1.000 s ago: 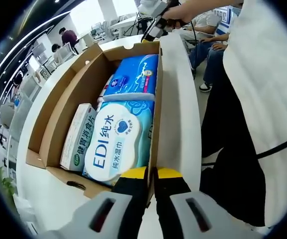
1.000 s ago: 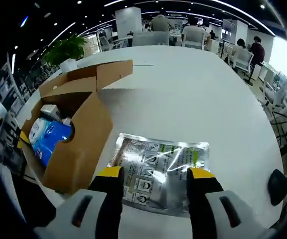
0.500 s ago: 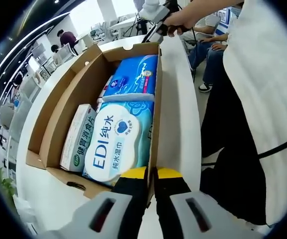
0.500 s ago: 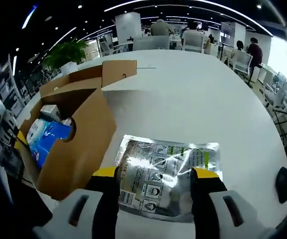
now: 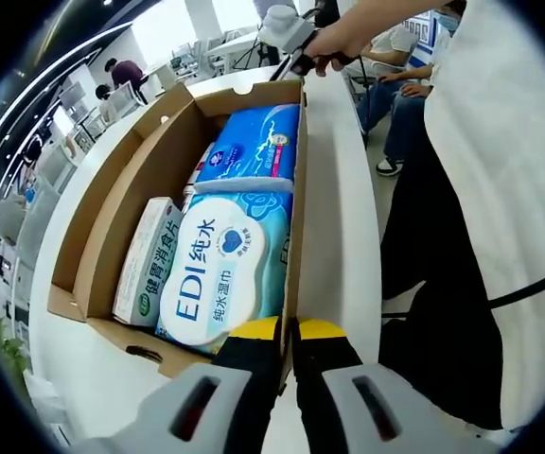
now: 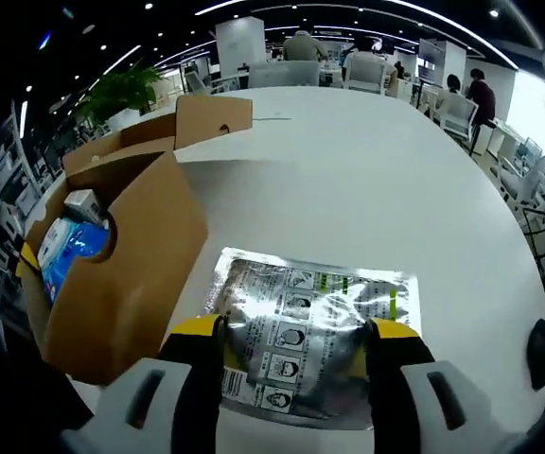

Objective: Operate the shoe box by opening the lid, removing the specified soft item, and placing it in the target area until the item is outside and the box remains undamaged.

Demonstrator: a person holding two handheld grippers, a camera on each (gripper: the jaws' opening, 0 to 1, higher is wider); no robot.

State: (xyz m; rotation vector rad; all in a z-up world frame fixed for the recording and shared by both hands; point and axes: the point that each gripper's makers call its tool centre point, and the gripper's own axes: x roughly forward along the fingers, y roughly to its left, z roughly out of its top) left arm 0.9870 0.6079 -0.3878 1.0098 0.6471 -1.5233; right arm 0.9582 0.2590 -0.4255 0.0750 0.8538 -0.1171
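The open cardboard shoe box (image 5: 149, 180) holds an EDI wet-wipes pack (image 5: 218, 270), a blue soft pack (image 5: 254, 142) and a green-and-white carton (image 5: 145, 260). My left gripper (image 5: 290, 331) is shut on the top edge of the box's near wall, by its corner. A silver foil pouch (image 6: 310, 317) lies flat on the white table outside the box (image 6: 121, 255). My right gripper (image 6: 293, 331) is open, with one jaw on each side of the pouch's near end. In the left gripper view, a hand holds the right gripper (image 5: 287, 28) beyond the far end of the box.
The white table (image 6: 348, 170) stretches wide beyond the pouch. A person in white and black (image 5: 481, 236) stands close on the right of the box. A potted plant (image 6: 121, 95), chairs and seated people are past the far table edge.
My right gripper has moved forward and lower over the pouch, so its jaws now straddle the near end. The left gripper and the box have held still.
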